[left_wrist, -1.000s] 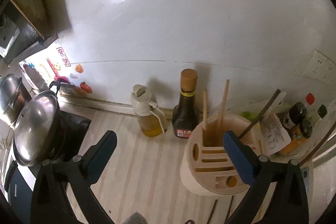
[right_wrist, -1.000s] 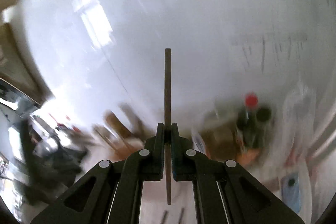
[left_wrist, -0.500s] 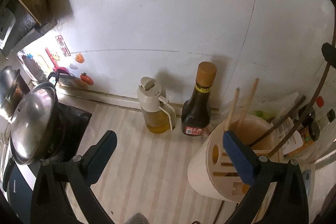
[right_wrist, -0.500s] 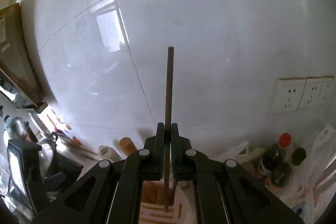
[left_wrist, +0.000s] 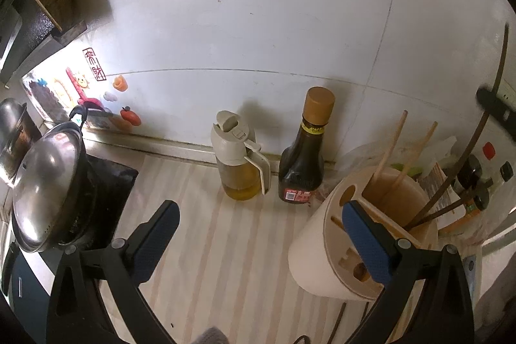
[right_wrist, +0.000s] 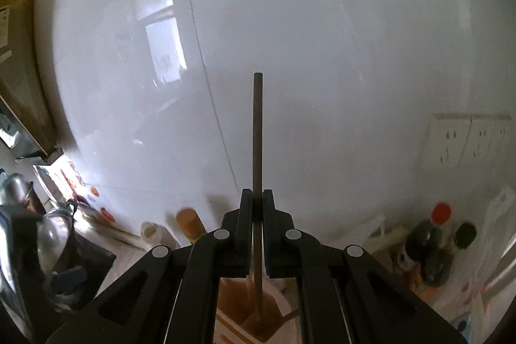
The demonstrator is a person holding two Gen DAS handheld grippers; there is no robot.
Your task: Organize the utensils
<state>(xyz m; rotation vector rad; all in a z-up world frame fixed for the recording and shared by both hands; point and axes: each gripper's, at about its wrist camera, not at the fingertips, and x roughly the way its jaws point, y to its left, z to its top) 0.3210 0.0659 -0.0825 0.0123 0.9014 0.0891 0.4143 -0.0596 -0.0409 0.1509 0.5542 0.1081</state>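
A cream utensil holder (left_wrist: 309, 253) stands on the striped counter at the right of the left wrist view, with two pale wooden chopsticks (left_wrist: 390, 150) and some dark ones leaning in it. My left gripper (left_wrist: 259, 211) hangs open and empty above the counter, its right finger in front of the holder. My right gripper (right_wrist: 257, 202) is shut on a dark chopstick (right_wrist: 258, 134) held upright, whose lower end dips into the holder's opening (right_wrist: 287, 308). The same dark chopstick (left_wrist: 480, 131) arcs down into the holder at the right edge of the left wrist view.
An oil jug (left_wrist: 237, 163) and a soy sauce bottle (left_wrist: 303, 163) stand against the white wall. A lidded steel pot (left_wrist: 48, 192) sits on the stove at left. Condiment bottles (left_wrist: 467, 173) crowd the right. Loose chopsticks (left_wrist: 338, 321) lie by the holder's base. Wall sockets (right_wrist: 467, 137) are on the right.
My right gripper has carried the dark chopstick across until it is over the holder, its lower end now inside the opening. In the left view the holder has slid rightward and the chopstick has appeared.
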